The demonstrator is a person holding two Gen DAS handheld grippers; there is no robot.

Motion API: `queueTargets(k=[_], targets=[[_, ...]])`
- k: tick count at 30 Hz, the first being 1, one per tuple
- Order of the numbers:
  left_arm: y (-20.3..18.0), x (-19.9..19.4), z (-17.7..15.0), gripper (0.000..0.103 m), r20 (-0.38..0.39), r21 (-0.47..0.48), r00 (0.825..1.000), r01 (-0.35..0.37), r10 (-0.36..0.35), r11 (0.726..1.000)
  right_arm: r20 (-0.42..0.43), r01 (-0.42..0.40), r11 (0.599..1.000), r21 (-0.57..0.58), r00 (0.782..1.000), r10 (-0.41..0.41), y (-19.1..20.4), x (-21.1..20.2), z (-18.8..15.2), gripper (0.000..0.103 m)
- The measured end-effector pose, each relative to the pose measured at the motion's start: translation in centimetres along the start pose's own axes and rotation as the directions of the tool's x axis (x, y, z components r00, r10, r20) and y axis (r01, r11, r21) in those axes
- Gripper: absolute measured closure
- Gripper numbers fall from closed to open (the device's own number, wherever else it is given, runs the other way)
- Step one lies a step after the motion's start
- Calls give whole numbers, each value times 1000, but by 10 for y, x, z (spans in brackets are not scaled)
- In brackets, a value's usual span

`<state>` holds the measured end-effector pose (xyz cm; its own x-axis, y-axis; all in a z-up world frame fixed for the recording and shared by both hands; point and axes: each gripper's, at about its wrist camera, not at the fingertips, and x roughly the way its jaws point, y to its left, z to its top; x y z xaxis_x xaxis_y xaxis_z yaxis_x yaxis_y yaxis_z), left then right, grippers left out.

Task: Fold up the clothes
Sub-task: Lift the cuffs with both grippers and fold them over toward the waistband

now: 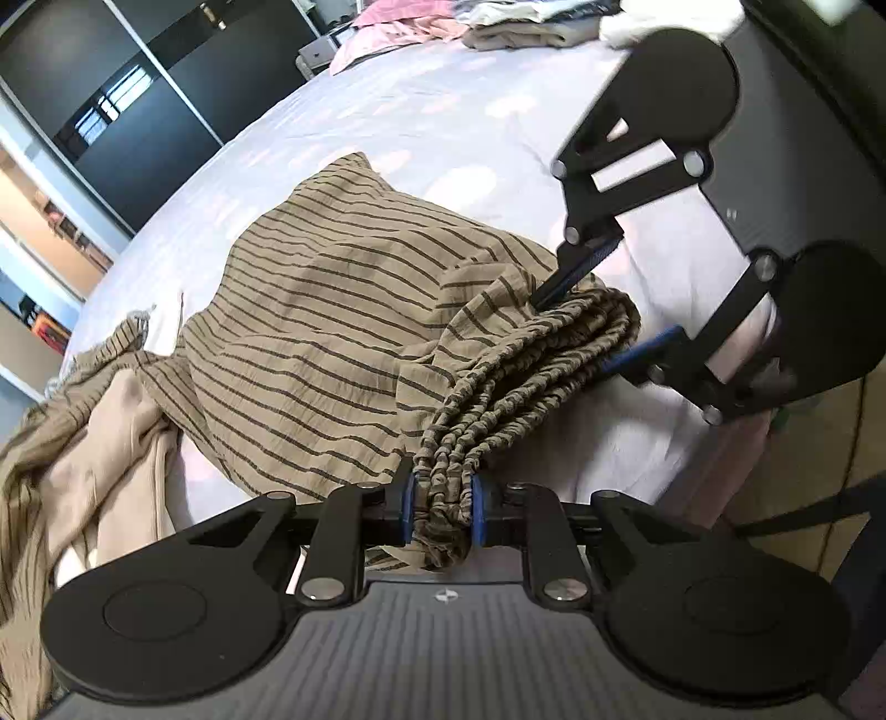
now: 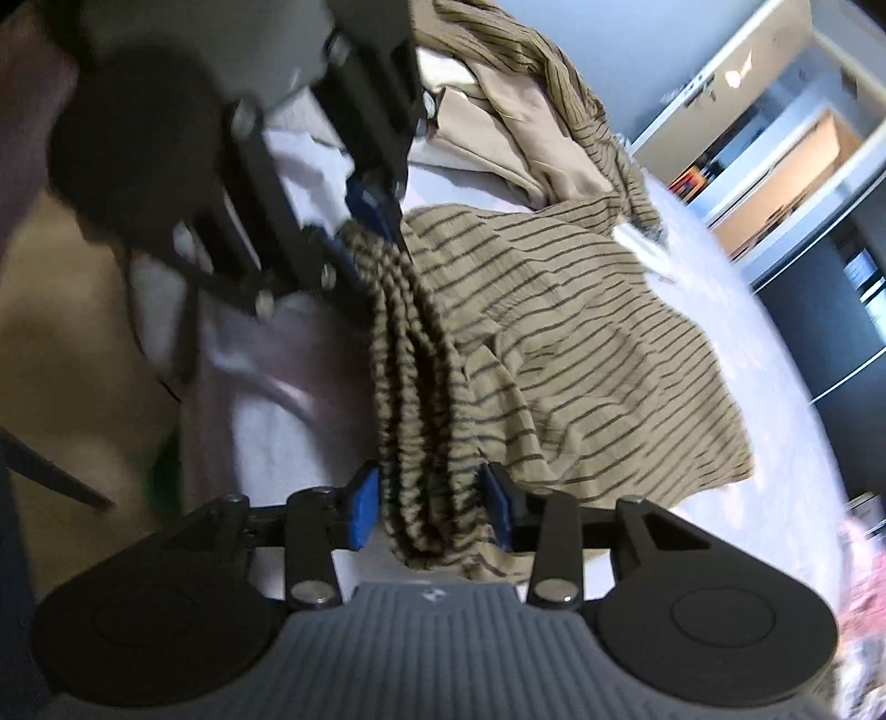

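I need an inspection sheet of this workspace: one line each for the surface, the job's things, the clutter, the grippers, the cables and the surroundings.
Surface: bed with pale sheet, wrinkled.
Job's things: striped garment lies on the sheet, its gathered elastic waistband bunched into folds near the bed edge.
Clutter: beige cloth beside the garment; clothes pile at the far end.
Grippers: left gripper pinches one end of the waistband; right gripper straddles the other end, pads apparently not pressing.
Cables: nothing seen.
Surroundings: dark wardrobe doors; open shelves.
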<state>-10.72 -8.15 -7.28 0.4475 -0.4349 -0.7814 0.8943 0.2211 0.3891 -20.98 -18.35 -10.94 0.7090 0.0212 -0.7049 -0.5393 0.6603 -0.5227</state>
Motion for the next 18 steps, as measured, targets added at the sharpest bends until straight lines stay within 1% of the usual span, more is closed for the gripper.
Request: queueTargets(k=[1,4,6,10,12,14,16,18], targets=[[2,-2,0,87,3,-13,1000,7,-7,1000,-5,22,1000,-12,1000,-22,1,1,-1,72],[3,-11,3,87,16,-16,1000,16,-16,1000,16,58,998,11,998,-58,-7,-9,1,80],[3,-22,6,87,31,-2,999,19,-19,1000,30,72,997,35,997,-74,-15,-20,3,81],[4,-48,12,88,63,30,998,23,-25,999,57,77,996,32,995,-79,-27,-48,9,83],[4,-62,15,88,68,52,997,44,-47,998,75,75,997,35,994,-77,-33,-63,13,83],[4,-76,17,88,71,73,995,68,-73,995,97,53,997,52,994,-58,-41,-79,14,83],[2,-87,19,88,64,84,990,118,-123,990,110,-2,996,95,994,-8,-48,-96,12,83],[0,-98,21,88,53,96,982,174,-180,980,120,-60,989,133,992,44,-53,-112,9,83]])
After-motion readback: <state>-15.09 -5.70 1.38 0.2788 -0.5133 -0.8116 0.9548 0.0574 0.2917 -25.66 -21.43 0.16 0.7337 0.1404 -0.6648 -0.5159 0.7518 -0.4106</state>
